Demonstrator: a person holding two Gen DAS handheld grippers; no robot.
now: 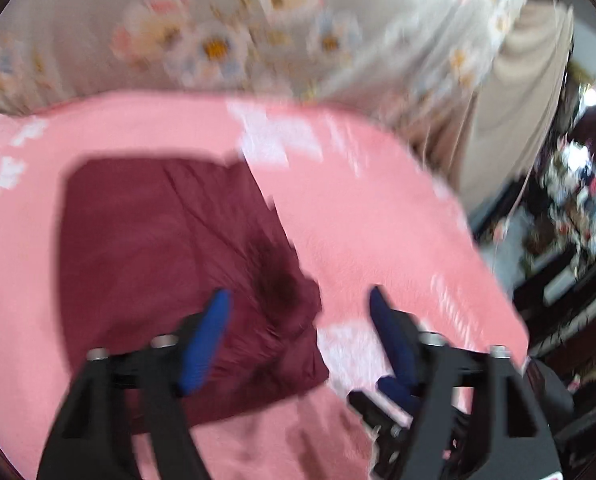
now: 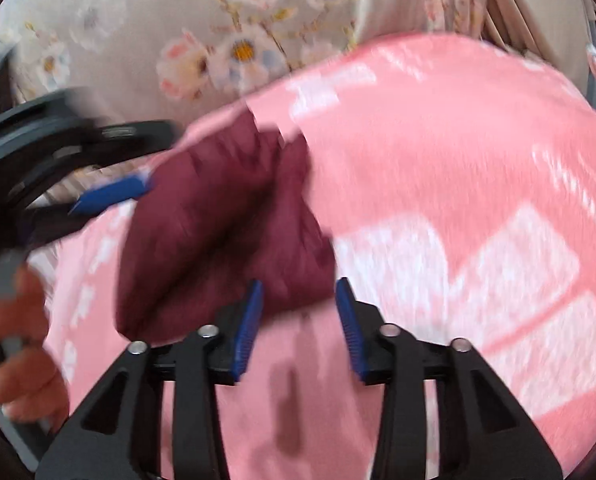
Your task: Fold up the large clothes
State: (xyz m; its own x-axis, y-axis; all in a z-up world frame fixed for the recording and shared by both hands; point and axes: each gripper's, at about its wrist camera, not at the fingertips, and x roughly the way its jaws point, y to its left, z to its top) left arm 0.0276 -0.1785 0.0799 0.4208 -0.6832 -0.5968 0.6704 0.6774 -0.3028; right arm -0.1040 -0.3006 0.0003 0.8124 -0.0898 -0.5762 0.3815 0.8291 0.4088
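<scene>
Below, both spread and empty, left tongs [image 1: 299, 300] and right tongs [image 2: 299, 292] above maroon garment [image 1: 170, 256] on pink blanket [image 1: 377, 220].

A dark maroon garment [image 1: 170, 264] lay folded into a compact, roughly rectangular bundle on a pink blanket [image 1: 377, 208] patterned with white shapes. Seen from the left wrist camera, its top edge ran straight, its surface was creased with long diagonal wrinkles, and a darker, bunched patch sat near its right-hand lower corner. From the right wrist camera, the same garment [image 2: 218, 240] appeared puffier, with a deep fold running down its middle and rounded lower corners. The fabric rested flat on the blanket, nothing lying on top of it. Motion blur softened its finer details in both views.
</scene>
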